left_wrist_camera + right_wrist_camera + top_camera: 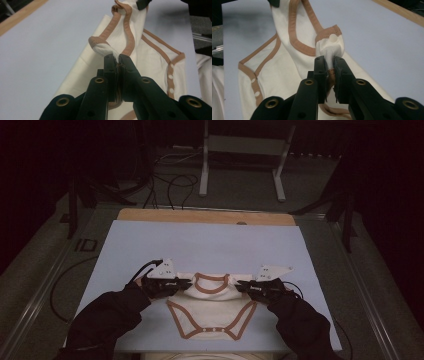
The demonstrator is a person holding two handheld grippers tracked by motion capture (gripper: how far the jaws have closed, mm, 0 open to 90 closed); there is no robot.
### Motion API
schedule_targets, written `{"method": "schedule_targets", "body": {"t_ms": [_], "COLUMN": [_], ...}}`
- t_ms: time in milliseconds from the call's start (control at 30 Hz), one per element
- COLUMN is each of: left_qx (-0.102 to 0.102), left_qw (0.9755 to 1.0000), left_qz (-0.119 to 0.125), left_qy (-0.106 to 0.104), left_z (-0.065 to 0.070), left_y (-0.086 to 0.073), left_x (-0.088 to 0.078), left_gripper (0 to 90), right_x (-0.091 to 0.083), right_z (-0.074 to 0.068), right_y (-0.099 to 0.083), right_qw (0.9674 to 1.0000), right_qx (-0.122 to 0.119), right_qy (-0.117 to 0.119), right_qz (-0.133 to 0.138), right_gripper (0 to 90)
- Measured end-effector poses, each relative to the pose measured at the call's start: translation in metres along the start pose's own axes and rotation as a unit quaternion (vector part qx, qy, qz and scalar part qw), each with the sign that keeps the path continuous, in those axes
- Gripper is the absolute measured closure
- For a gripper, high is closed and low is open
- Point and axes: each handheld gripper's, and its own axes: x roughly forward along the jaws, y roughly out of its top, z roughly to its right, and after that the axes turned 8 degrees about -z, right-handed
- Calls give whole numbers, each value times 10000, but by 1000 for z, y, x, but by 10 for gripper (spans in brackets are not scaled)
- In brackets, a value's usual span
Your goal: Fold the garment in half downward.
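A cream baby bodysuit (212, 312) with tan trim lies on the pale blue board (200, 242), neck opening away from me, snap crotch toward me. My left gripper (186, 283) is shut on the bodysuit's left shoulder; in the left gripper view the jaws pinch a bunched fold of white fabric (106, 49) at the left gripper's tips (117, 58). On the other side, my right gripper (241, 285) is shut on the right shoulder, where the right gripper's tips (329, 60) clamp white cloth beside a snap (333, 38). The shoulders are lifted slightly between the two grippers.
The blue board rests on a wooden tabletop (205, 216), its edge showing at the far side. More white cloth (210, 356) lies at the near edge. Cables (170, 187) and a metal stand (245, 160) sit on the dark floor beyond. Dark sleeves (105, 320) enter from below.
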Motion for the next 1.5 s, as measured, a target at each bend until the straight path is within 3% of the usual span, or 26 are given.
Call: {"method": "schedule_targets", "body": {"t_ms": [367, 667, 833, 1000, 1133, 1367, 1500], "left_qx": [41, -106, -162, -75, 186, 122, 215], "left_qw": [9997, 9996, 9990, 9981, 9976, 9958, 9952], "left_qz": [60, -130, -158, -265, -287, -385, -365], "left_qy": [-235, -234, -390, -551, -601, -821, -887], "left_z": [15, 20, 25, 36, 45, 47, 51], "left_y": [-18, -29, -36, -42, -45, -53, -55], "left_x": [10, 17, 21, 27, 26, 27, 25], "left_gripper": [856, 853, 852, 851, 834, 820, 817], "right_x": [0, 4, 3, 6, 8, 8, 4], "right_z": [-14, -16, -20, -27, -29, -35, -39], "right_y": [-13, -27, -33, -40, -45, -48, -52], "right_qw": [9997, 9991, 9986, 9976, 9967, 9943, 9948], "right_qx": [-108, 71, 115, 90, 98, 6, -62], "right_qy": [232, 385, 484, 627, 722, 985, 925], "right_qz": [0, -153, -166, -291, -363, -416, -418], "right_gripper": [821, 820, 818, 816, 813, 763, 810]}}
